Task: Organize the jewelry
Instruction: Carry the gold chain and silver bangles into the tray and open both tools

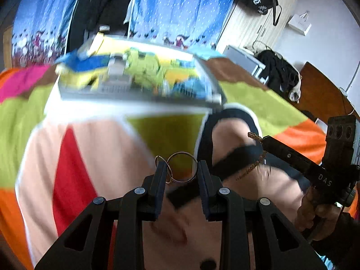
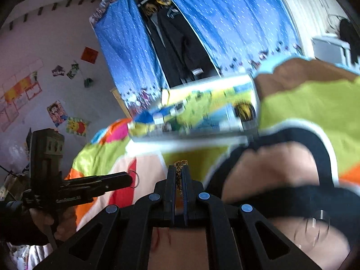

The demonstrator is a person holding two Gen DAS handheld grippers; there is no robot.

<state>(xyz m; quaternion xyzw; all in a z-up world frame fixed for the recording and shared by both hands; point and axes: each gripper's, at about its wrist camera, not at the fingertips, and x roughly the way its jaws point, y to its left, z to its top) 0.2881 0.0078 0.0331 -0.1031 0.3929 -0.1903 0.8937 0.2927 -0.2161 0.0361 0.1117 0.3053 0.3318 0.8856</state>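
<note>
My left gripper (image 1: 181, 168) holds two linked thin gold hoop rings (image 1: 182, 167), the larger one clamped across its width between the fingers. In the right wrist view that gripper (image 2: 131, 178) shows from the side with a ring (image 2: 135, 179) at its tip. My right gripper (image 2: 179, 168) is shut on a gold chain (image 2: 180, 165), which pokes out above the tips. In the left wrist view the right gripper (image 1: 264, 139) comes in from the right, with the chain (image 1: 253, 167) dangling below it. A blurred colourful box (image 1: 139, 78) (image 2: 198, 112) lies on the blanket beyond both grippers.
Everything is over a bright cartoon-print blanket (image 1: 258, 103) in green, orange, pink and red. Behind it hang blue dotted curtains (image 1: 175, 6) with dark clothes between them. A white cabinet (image 1: 254, 22) with a black bag stands at the right. A hand (image 1: 315, 213) grips the right tool's handle.
</note>
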